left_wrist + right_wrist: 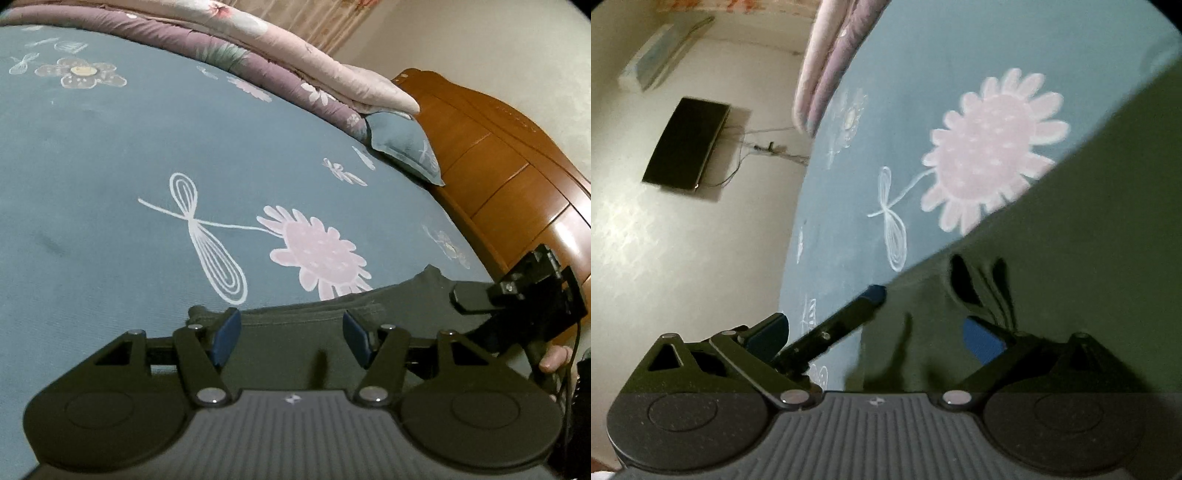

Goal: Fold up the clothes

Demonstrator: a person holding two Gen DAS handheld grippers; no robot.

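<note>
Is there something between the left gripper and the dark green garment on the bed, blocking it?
Nothing visible blocks it. The left gripper is open right above the dark green garment, whose edge lies between its blue pads. The bedsheet beyond is bare; the folded quilt and pillow lie far off.

Dark olive-green garment [295, 328] lying spread on a blue flowered bedsheet [110, 184]

The plain, matte cloth is resting flat along the near edge of the bed — its far border running straight beneath a pink printed flower, one corner peaking upward — while in the right wrist view a few creases are showing.
</note>
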